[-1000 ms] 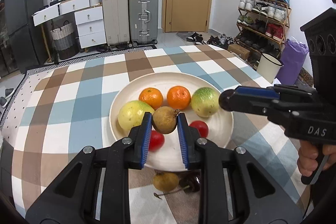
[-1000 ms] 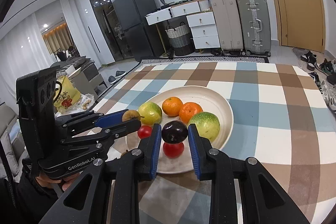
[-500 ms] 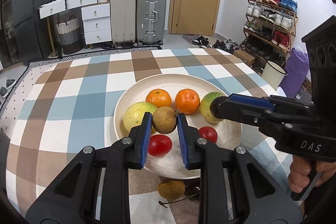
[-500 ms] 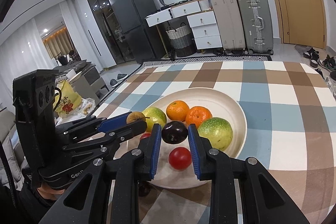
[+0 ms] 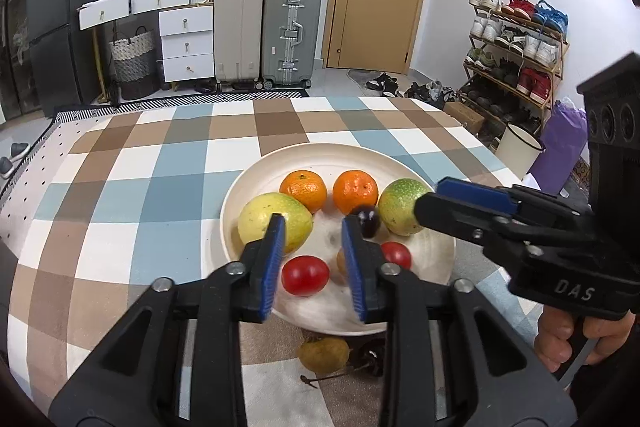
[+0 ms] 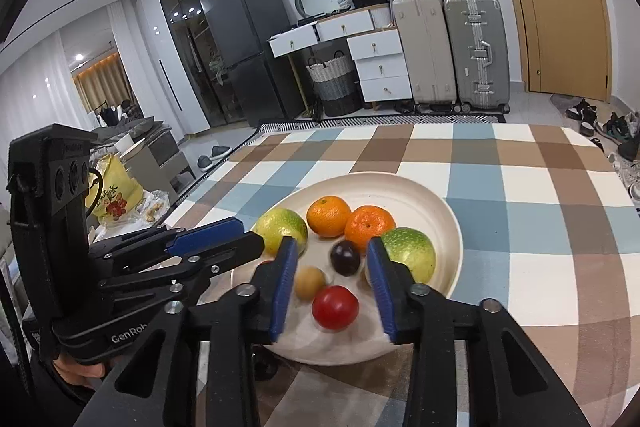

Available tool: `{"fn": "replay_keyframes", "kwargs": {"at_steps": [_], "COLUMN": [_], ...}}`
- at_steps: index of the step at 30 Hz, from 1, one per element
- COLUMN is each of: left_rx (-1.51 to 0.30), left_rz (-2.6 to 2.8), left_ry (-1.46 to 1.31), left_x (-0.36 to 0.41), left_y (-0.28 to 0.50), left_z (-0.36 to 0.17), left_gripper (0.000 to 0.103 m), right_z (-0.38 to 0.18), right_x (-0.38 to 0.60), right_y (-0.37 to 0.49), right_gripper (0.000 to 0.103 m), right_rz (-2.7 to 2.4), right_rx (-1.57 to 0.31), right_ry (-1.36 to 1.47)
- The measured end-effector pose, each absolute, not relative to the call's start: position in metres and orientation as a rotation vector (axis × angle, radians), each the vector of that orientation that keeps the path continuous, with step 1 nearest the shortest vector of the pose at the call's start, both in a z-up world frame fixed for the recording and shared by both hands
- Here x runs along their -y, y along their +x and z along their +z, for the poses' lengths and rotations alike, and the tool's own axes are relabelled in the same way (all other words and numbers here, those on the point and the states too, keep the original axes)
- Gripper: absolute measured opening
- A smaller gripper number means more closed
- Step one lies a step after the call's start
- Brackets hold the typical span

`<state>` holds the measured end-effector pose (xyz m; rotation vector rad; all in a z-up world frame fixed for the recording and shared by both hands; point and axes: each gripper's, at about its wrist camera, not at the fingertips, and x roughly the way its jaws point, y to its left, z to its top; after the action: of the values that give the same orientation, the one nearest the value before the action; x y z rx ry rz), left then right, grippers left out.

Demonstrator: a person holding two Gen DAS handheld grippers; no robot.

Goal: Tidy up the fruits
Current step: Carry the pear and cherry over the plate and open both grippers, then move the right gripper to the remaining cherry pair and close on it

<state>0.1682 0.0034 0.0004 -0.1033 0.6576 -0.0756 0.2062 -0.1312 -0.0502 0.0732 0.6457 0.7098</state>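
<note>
A cream plate (image 5: 320, 159) (image 6: 400, 187) on the checked table holds two oranges (image 5: 303, 191) (image 6: 329, 215), two yellow-green fruits (image 5: 264, 217) (image 6: 412, 253), two red tomatoes (image 5: 305, 275) (image 6: 335, 307), a small brown fruit (image 6: 309, 281) and a dark plum (image 6: 345, 257) (image 5: 368, 221). My left gripper (image 5: 312, 231) is open and empty over the plate. My right gripper (image 6: 332, 255) is open and empty above the plum and brown fruit. A second brown fruit (image 5: 323, 355) and a dark cherry (image 5: 374, 361) lie on the table by the plate's near rim.
The table's checked cloth (image 5: 160, 179) stretches left and behind the plate. Each gripper shows in the other's view, the right (image 5: 500, 215) and the left (image 6: 180, 251), close together over the plate. Suitcases, drawers and a shoe rack stand beyond the table.
Both grippers opened. The left let go of the brown fruit and the right let go of the dark plum; both fruits now lie on the plate.
</note>
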Motion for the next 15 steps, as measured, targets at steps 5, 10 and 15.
{"fn": "replay_keyframes", "kwargs": {"at_steps": [5, 10, 15], "left_rx": [-0.630, -0.612, -0.616], "left_rz": [-0.057, -0.037, -0.032], "left_ry": [-0.104, -0.102, -0.114], "left_x": [-0.010, -0.014, -0.015], "left_y": [0.154, 0.144, 0.138], "left_z": [0.004, 0.009, 0.007], "left_gripper": [0.080, 0.084, 0.088], "right_z": [-0.047, -0.047, -0.046], "right_x": [0.139, 0.147, 0.153], "right_y": [0.202, 0.195, 0.190], "right_gripper": [0.074, 0.093, 0.102], "right_rz": [0.687, 0.660, 0.649], "right_rx": [-0.632, -0.622, -0.610], "right_ry": [0.051, 0.028, 0.034]}}
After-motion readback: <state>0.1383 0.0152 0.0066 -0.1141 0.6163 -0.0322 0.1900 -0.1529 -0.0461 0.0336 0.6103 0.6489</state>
